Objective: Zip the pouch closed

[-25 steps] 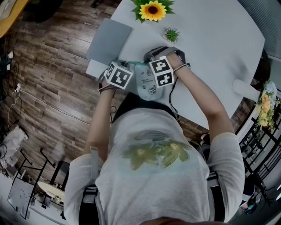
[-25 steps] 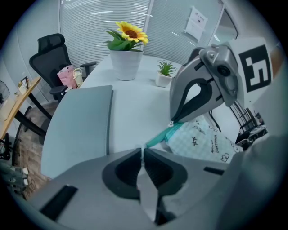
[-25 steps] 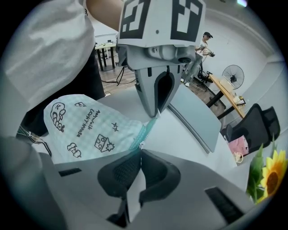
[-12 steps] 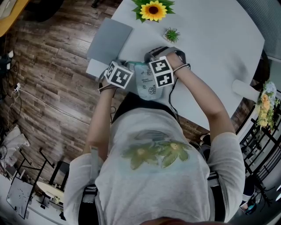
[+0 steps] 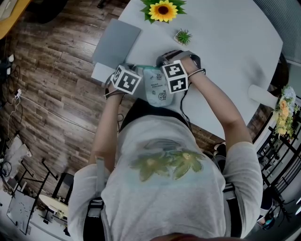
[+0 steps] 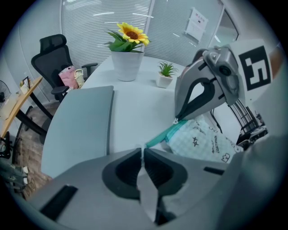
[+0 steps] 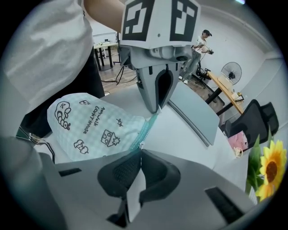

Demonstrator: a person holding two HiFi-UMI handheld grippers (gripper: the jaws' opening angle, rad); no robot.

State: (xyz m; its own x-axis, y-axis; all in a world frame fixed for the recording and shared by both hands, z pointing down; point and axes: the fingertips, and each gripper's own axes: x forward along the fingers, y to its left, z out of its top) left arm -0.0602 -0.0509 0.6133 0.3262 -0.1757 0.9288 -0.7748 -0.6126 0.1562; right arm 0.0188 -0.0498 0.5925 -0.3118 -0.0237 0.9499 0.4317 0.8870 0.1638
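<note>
A mint checked pouch [image 5: 157, 88] with black doodles lies near the front edge of the white table [image 5: 235, 52], between the two marker cubes. Its teal zip [image 6: 162, 136] runs between the grippers. My left gripper [image 6: 143, 152] is shut on the zip's end; in the right gripper view its tips pinch the teal tape. My right gripper [image 7: 138, 155] is shut at the zipper pull [image 6: 177, 120], at the pouch's [image 7: 90, 126] top edge. In the head view the cubes hide both sets of jaws.
A closed grey laptop [image 5: 116, 42] lies left of the pouch at the table's edge. A potted sunflower [image 5: 163, 10] and a small green plant [image 5: 183, 36] stand behind. An office chair [image 6: 51, 58] is past the table. A person [image 7: 199, 47] stands far back.
</note>
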